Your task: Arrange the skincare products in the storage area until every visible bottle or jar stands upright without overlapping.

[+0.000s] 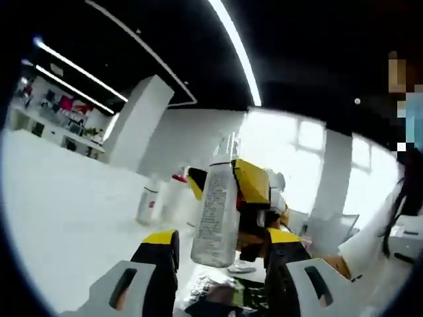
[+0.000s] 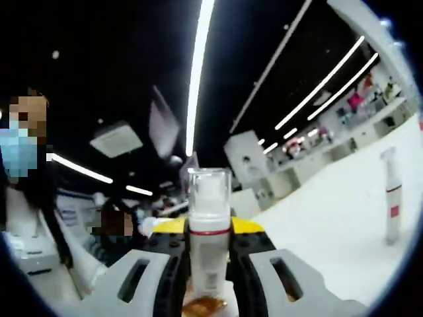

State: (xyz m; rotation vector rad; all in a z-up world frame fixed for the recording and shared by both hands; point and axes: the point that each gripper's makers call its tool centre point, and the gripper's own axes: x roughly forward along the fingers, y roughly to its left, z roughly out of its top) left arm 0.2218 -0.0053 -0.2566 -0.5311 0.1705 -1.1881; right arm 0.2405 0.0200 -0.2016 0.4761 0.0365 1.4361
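Gripping a clear pump bottle (image 2: pixel 209 231), the right hand-held gripper (image 2: pixel 210 277) has both jaws closed on the bottle's lower body; the bottle stands upright between them with a red band under its clear cap. In the left gripper view the same bottle (image 1: pixel 217 211) hangs in the air, label side facing the camera, clamped by the right hand-held gripper (image 1: pixel 254 191) with its yellow-and-black jaws coming in from behind. Left hand-held gripper (image 1: pixel 221 264) is spread open, jaws either side of the bottle's base and apart from it. Second slim bottle with red label (image 1: pixel 148 200) stands upright on the white bench (image 1: pixel 59 198), well apart; in the right gripper view it (image 2: pixel 392 198) sits far right on the bench (image 2: pixel 330 224). A person's white sleeve (image 1: pixel 370 244) shows at right.
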